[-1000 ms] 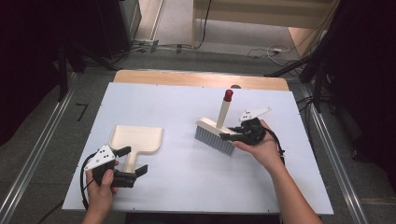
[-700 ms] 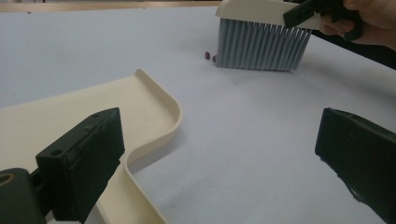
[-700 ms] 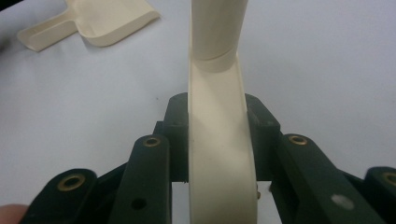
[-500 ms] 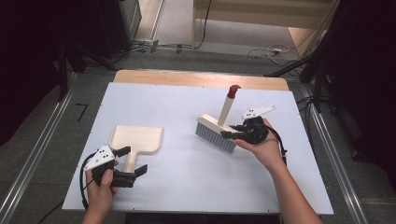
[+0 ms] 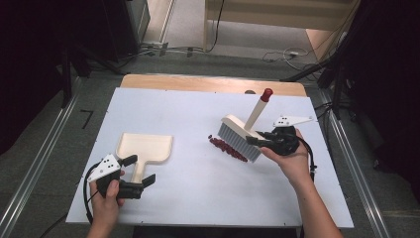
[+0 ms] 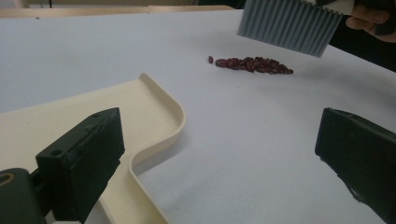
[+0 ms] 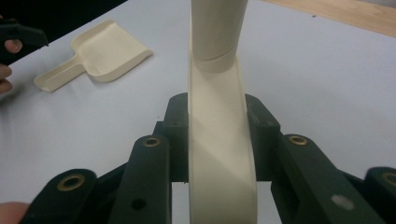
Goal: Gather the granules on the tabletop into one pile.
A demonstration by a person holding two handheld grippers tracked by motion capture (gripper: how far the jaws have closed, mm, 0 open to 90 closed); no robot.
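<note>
Work in hand: sweeping a small pile of red beans (image 5: 228, 147) into a dustpan (image 5: 144, 149) with a brush (image 5: 241, 136).
Right hand-held gripper (image 5: 258, 141): clenched on the cream back of the brush, jaws pressing both sides of it; bristles hang just above the surface (image 5: 198, 196), off the beans.
Left hand-held gripper (image 5: 140, 171): released, jaws wide apart, straddling the dustpan's handle without pressing it.
Beans: a short row just beyond the brush's bristles, on the side toward the dustpan; well ahead of the left jaws.
Dustpan: flat on the surface, empty, mouth facing away from the left hand.
Done: brush picked up, beans gathered in one row.
Left: dustpan not yet gripped or brought to the beans; no bean swept in.
</note>
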